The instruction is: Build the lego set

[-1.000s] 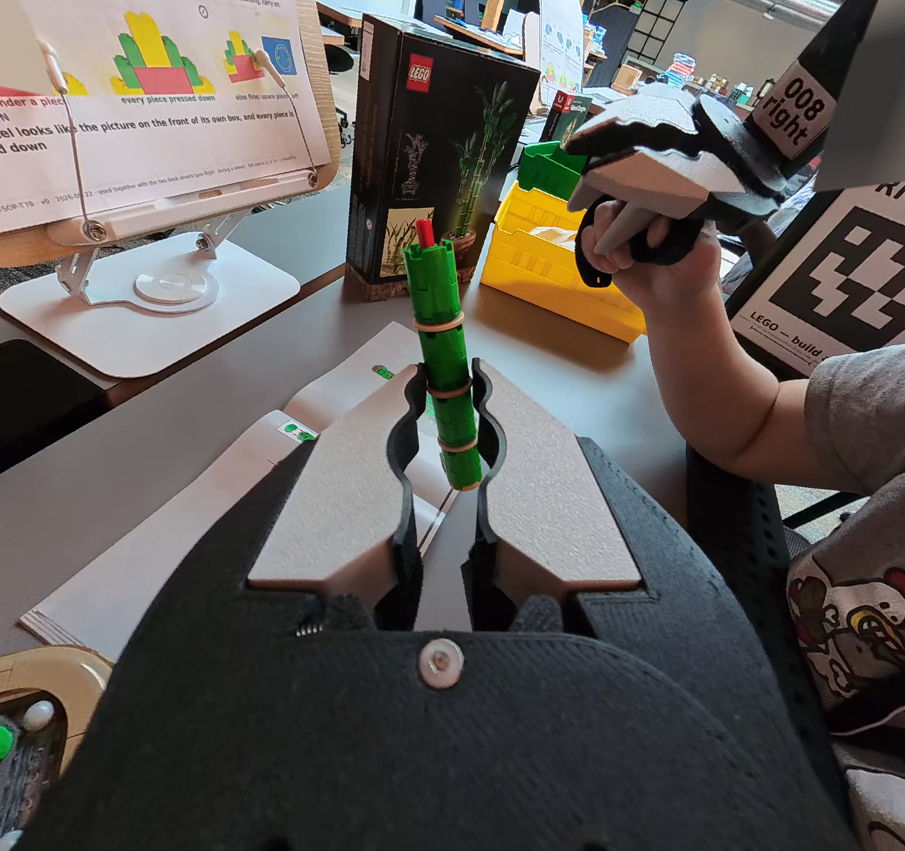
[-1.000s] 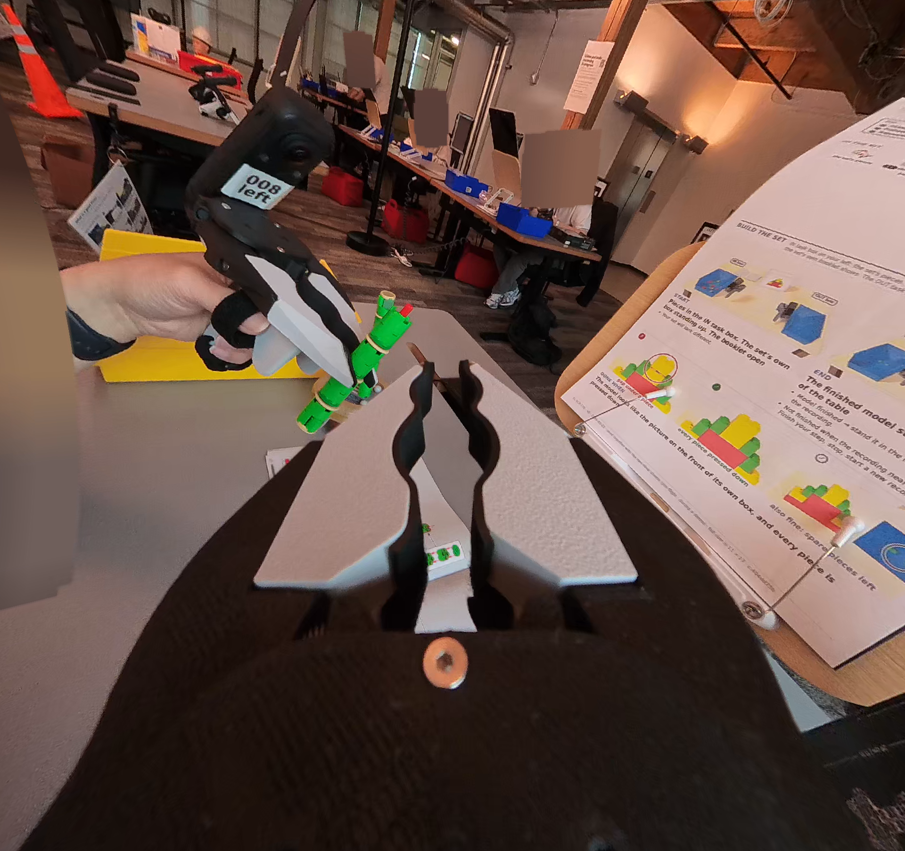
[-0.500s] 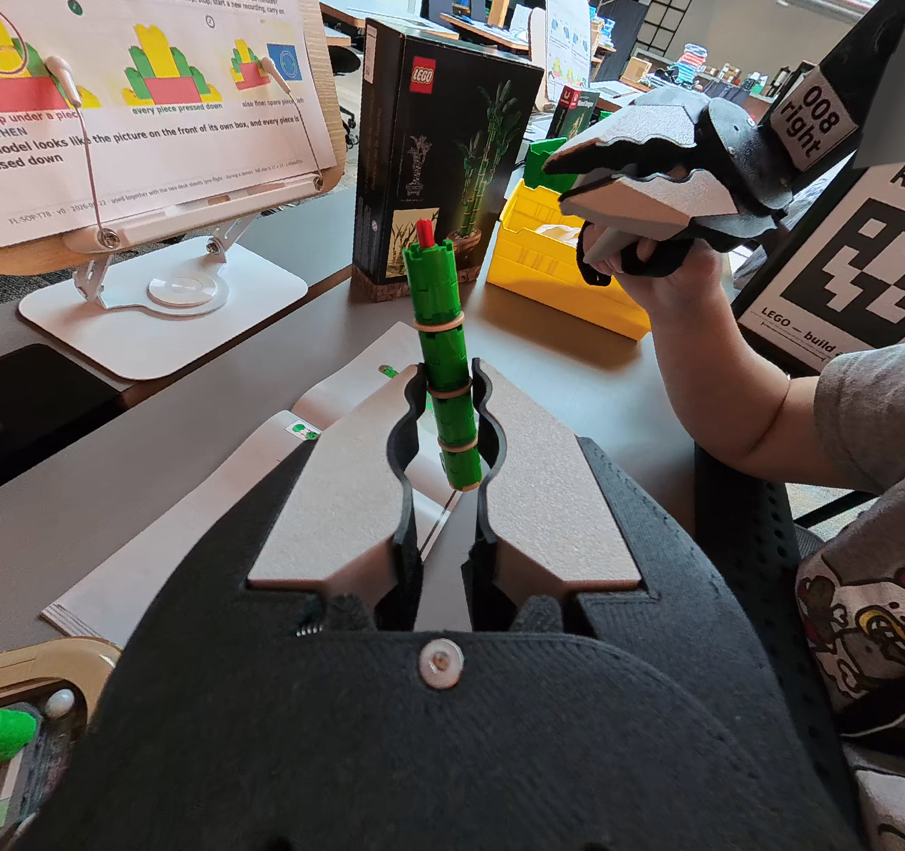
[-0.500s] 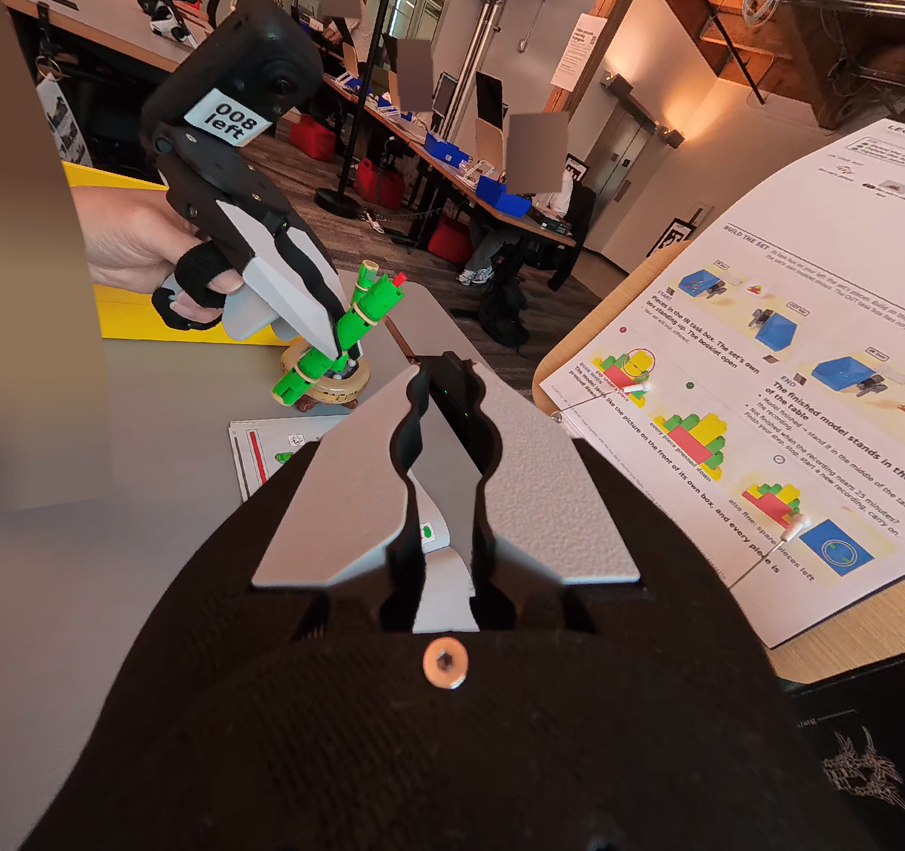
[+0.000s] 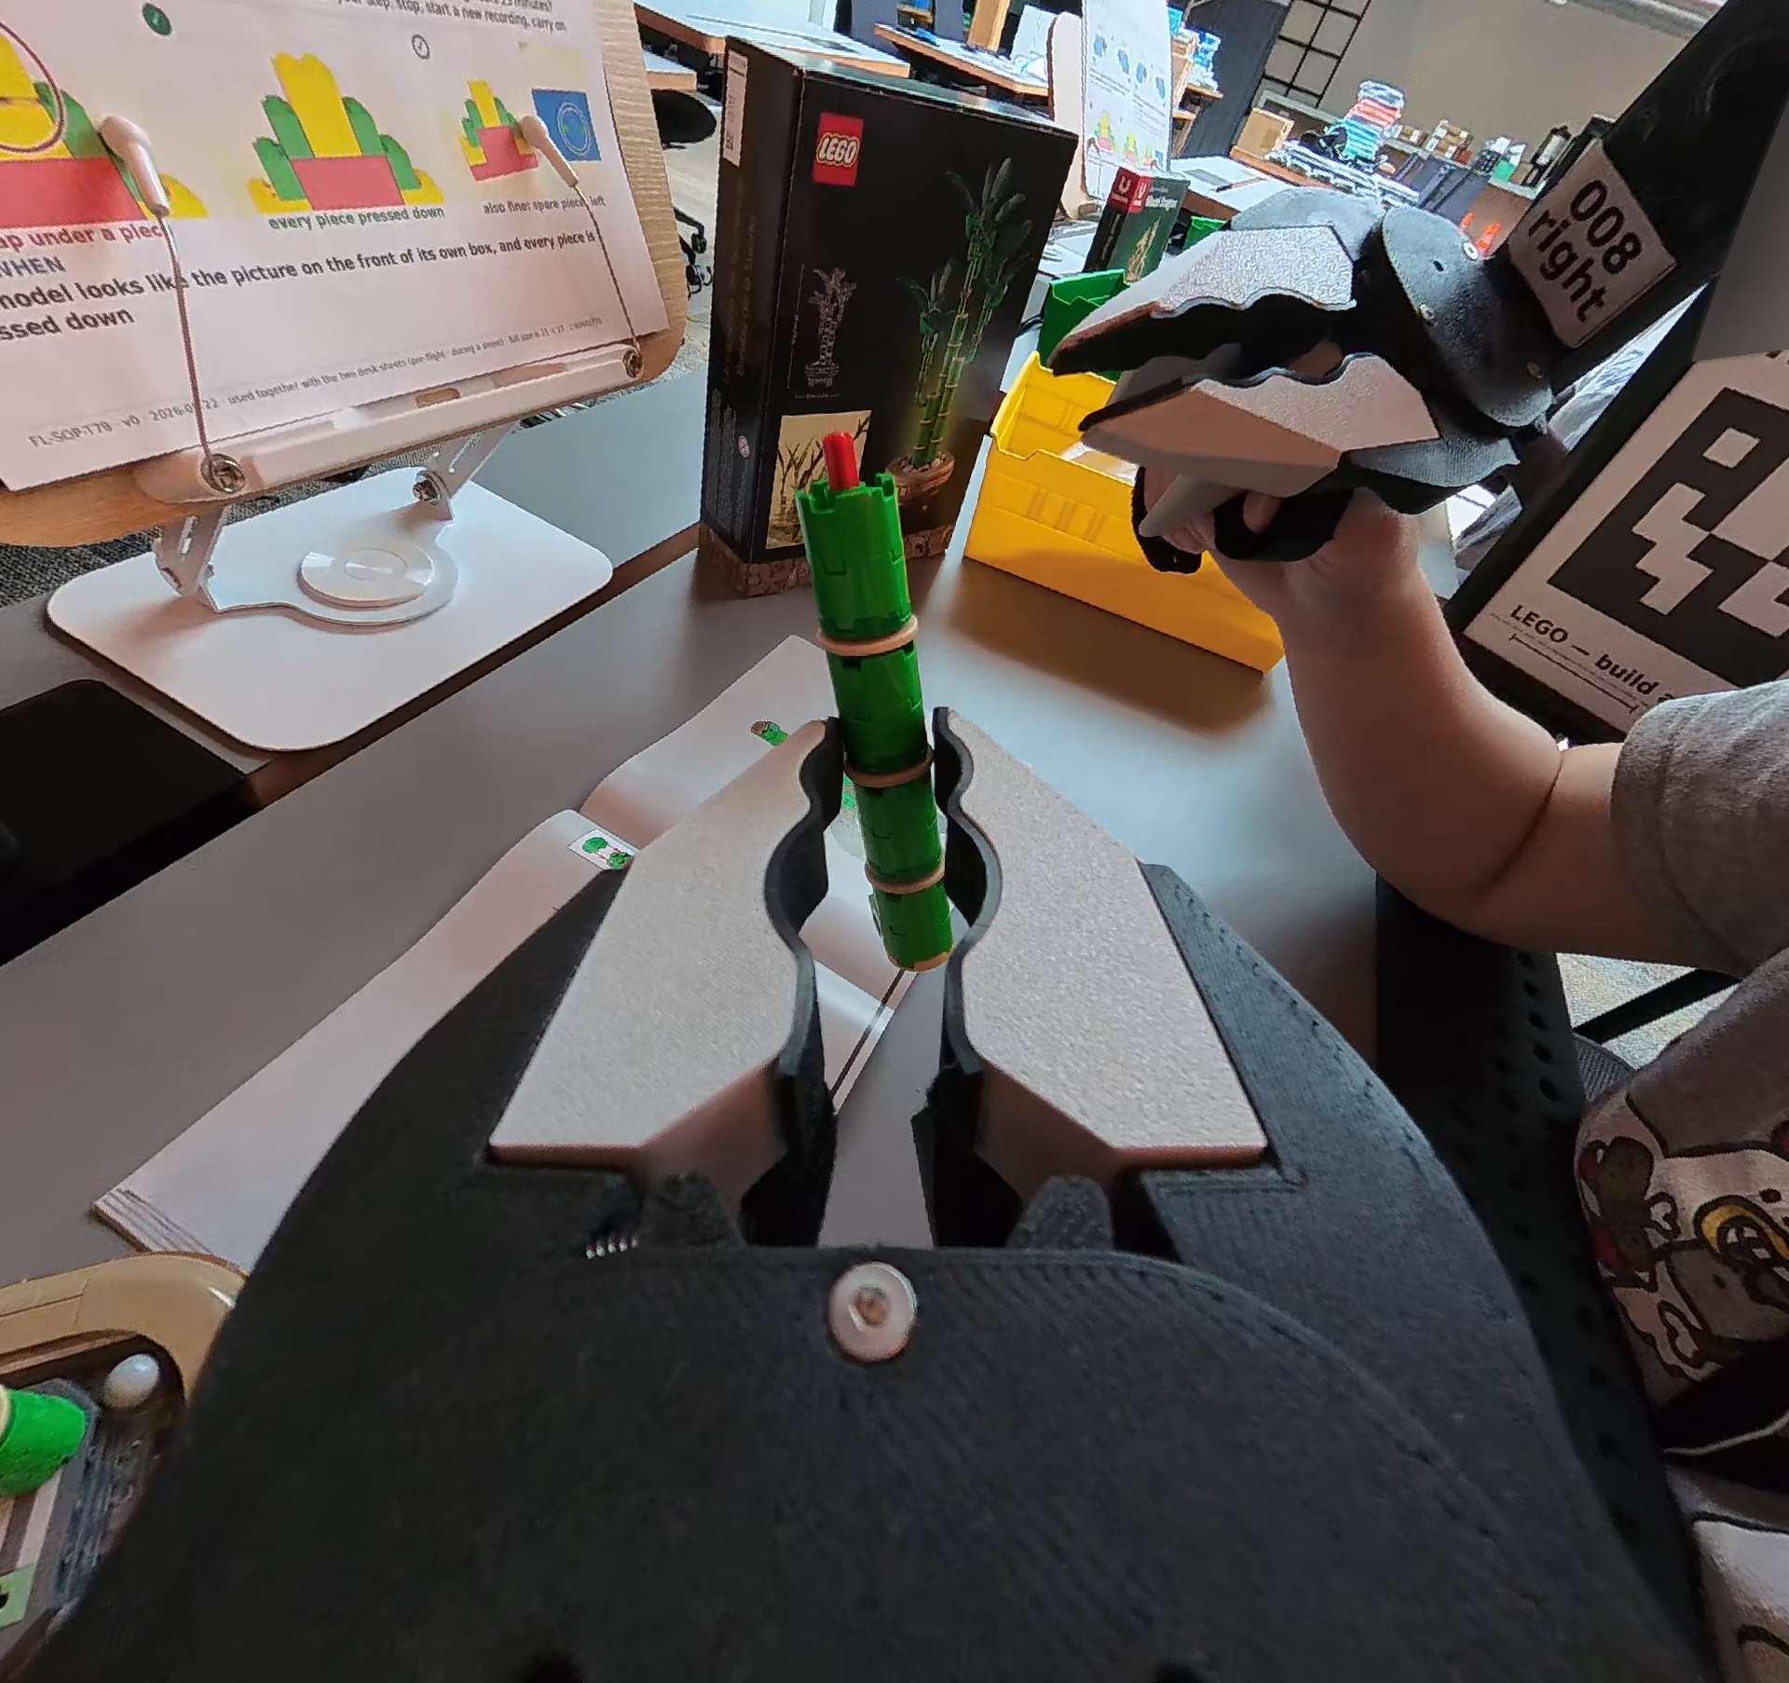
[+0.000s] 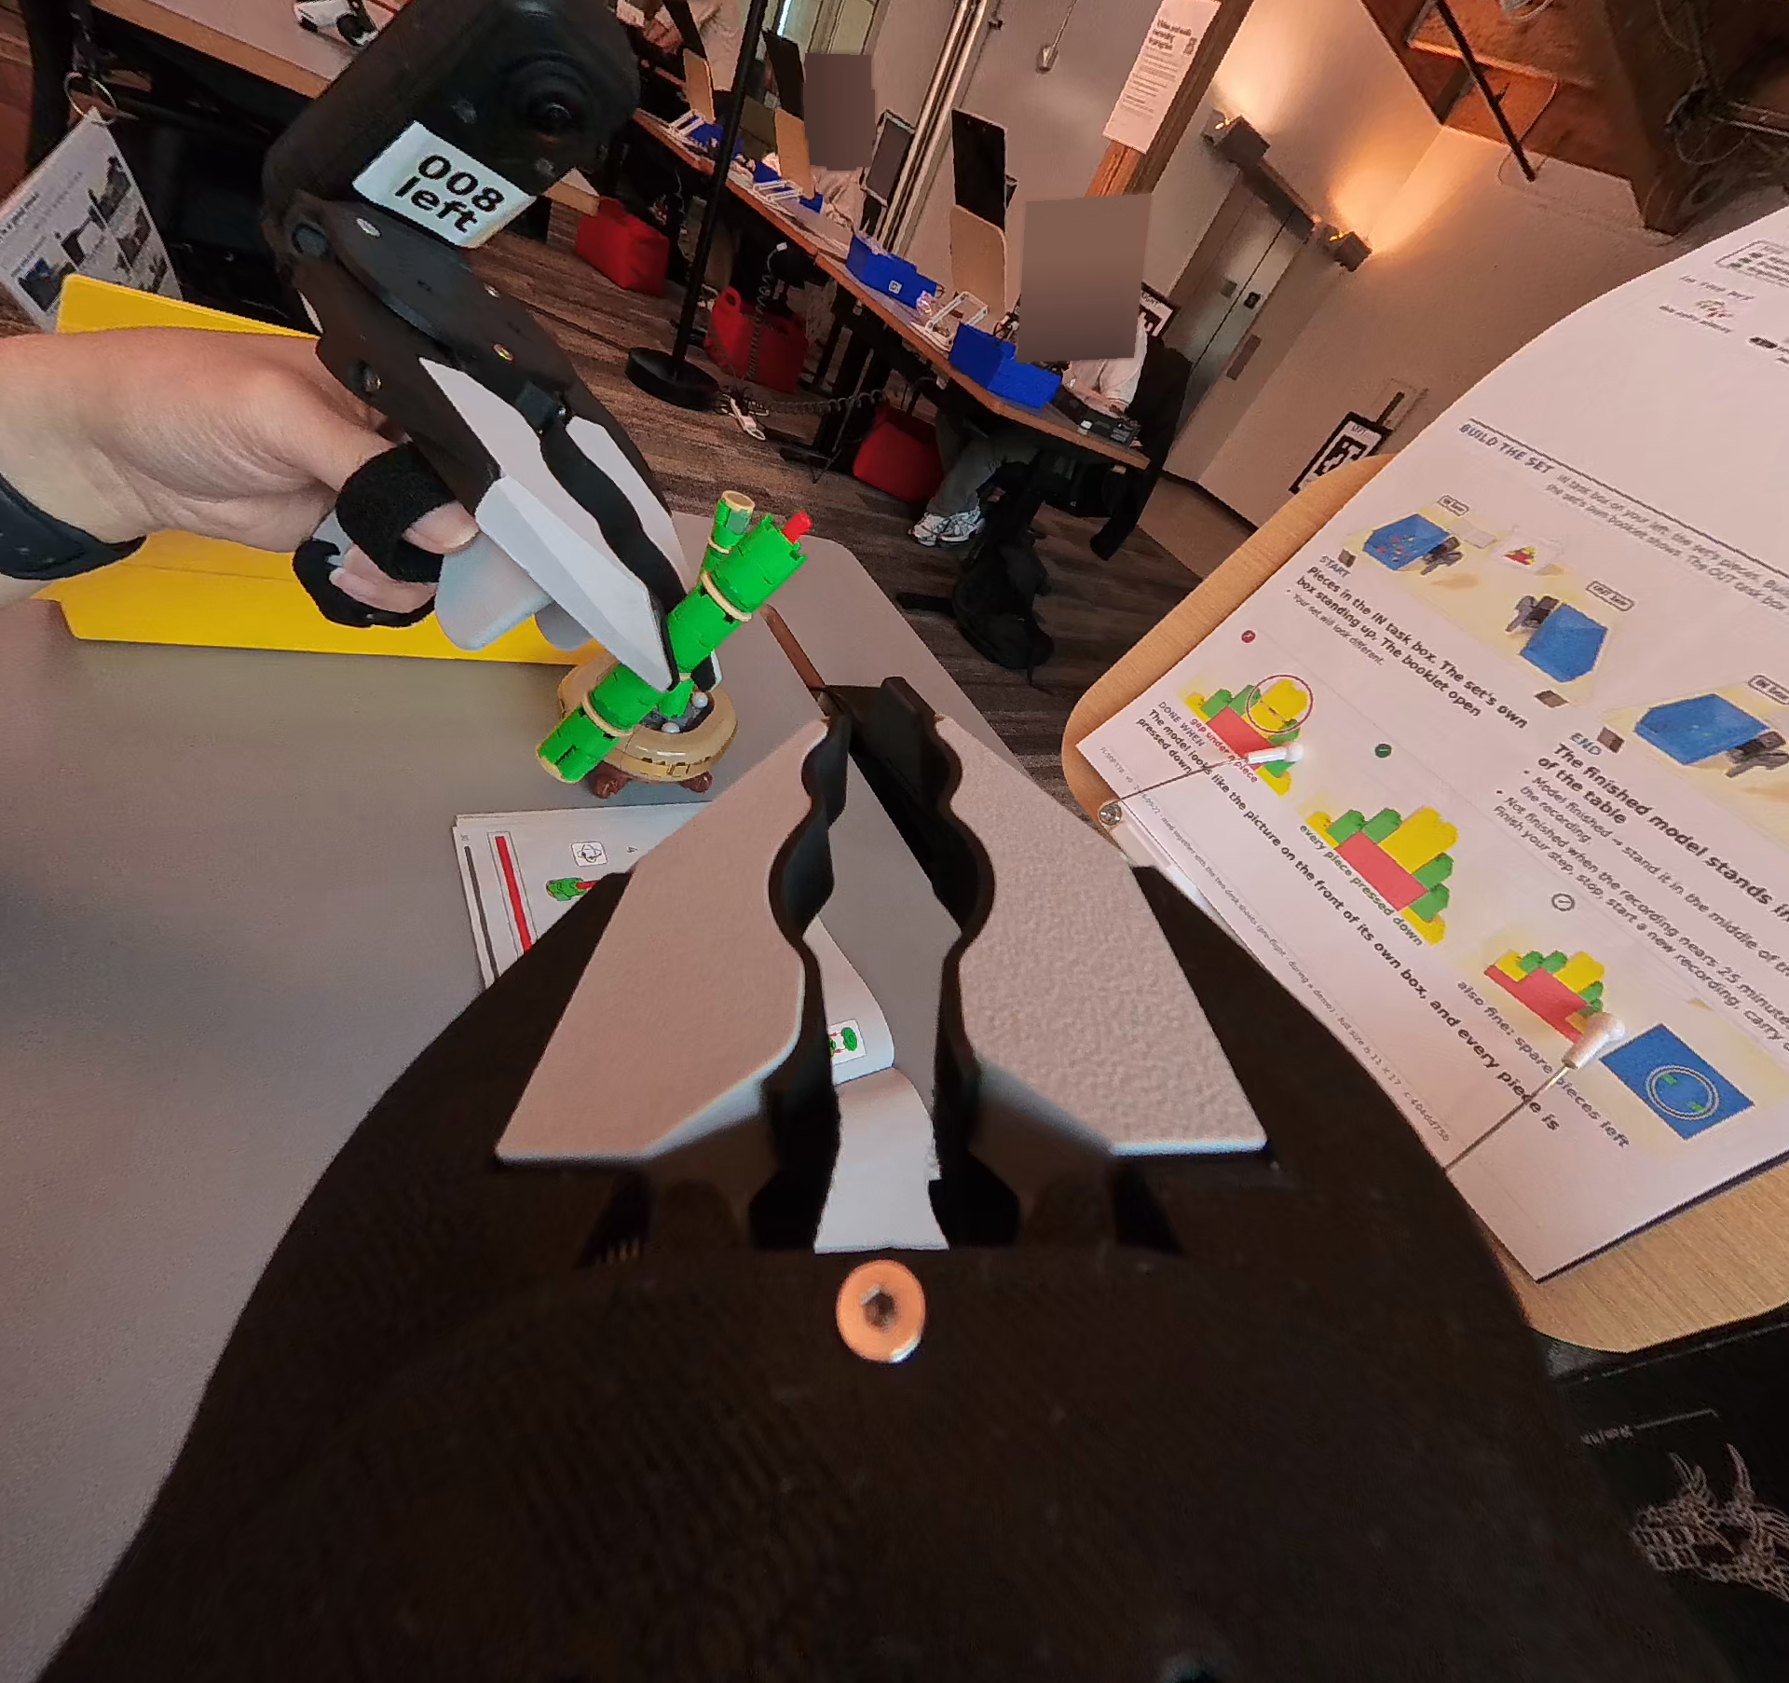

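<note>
My left gripper (image 5: 883,746) is shut on a green bamboo stalk (image 5: 866,659) built of round segments with tan rings and a red pin (image 5: 840,458) on top. In the right wrist view the left gripper (image 6: 678,668) holds this stalk (image 6: 721,596) tilted, its lower end beside a tan round pot base (image 6: 668,751) on the table. A second green stalk with a tan top (image 6: 733,513) rises from the pot. My right gripper (image 6: 886,731) is slightly open and empty, held in the air to the right (image 5: 1075,392).
An open instruction booklet (image 5: 387,959) lies on the grey table (image 5: 1113,765). A black set box (image 5: 871,329), a yellow bin (image 5: 1065,513) and a green bin (image 5: 1084,300) stand behind. A sheet on a stand (image 5: 290,184) is at the far left. The pot's edge (image 5: 97,1288) shows bottom left. The left gripper's tips are roughly 9 cm from the right gripper's.
My left gripper has carried the stalk down and closer to the pot, which has come into the right wrist view. My right gripper has shifted a little and stays empty.
</note>
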The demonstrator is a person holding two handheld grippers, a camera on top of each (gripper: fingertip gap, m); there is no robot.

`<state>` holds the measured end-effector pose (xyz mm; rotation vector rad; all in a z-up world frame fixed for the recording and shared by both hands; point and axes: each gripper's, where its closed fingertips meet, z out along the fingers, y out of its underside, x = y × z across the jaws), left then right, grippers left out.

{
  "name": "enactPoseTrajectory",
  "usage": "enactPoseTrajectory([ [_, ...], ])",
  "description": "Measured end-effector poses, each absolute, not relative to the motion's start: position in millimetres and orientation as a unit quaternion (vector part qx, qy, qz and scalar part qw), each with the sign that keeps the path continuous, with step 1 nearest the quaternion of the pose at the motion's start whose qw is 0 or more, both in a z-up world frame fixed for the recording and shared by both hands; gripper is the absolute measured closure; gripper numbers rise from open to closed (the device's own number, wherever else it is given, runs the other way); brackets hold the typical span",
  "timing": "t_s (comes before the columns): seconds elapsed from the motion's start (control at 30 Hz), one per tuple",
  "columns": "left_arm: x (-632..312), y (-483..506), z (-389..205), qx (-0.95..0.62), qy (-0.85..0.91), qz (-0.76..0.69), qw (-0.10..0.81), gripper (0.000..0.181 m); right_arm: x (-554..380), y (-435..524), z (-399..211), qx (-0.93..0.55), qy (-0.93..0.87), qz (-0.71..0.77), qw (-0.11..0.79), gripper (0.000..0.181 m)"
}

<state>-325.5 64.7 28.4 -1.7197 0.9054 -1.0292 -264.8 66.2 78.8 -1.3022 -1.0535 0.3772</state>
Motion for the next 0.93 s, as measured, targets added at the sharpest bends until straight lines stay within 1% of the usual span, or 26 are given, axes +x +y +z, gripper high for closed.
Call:
enactPoseTrajectory([
  [0.6,-324,63,28,-0.697,0.371,-0.414,0.453,0.165,-263,68,81,-0.574,-0.459,0.160,0.659,0.165],
  [0.67,-324,63,28,-0.698,0.371,-0.413,0.452,0.165,-262,69,82,-0.578,-0.451,0.162,0.661,0.161],
  [0.8,-323,63,28,-0.697,0.372,-0.412,0.453,0.165,-253,75,92,-0.580,-0.412,0.162,0.683,0.140],
  [0.93,-323,63,28,-0.697,0.373,-0.412,0.453,0.165,-250,73,99,-0.579,-0.395,0.196,0.686,0.135],
])
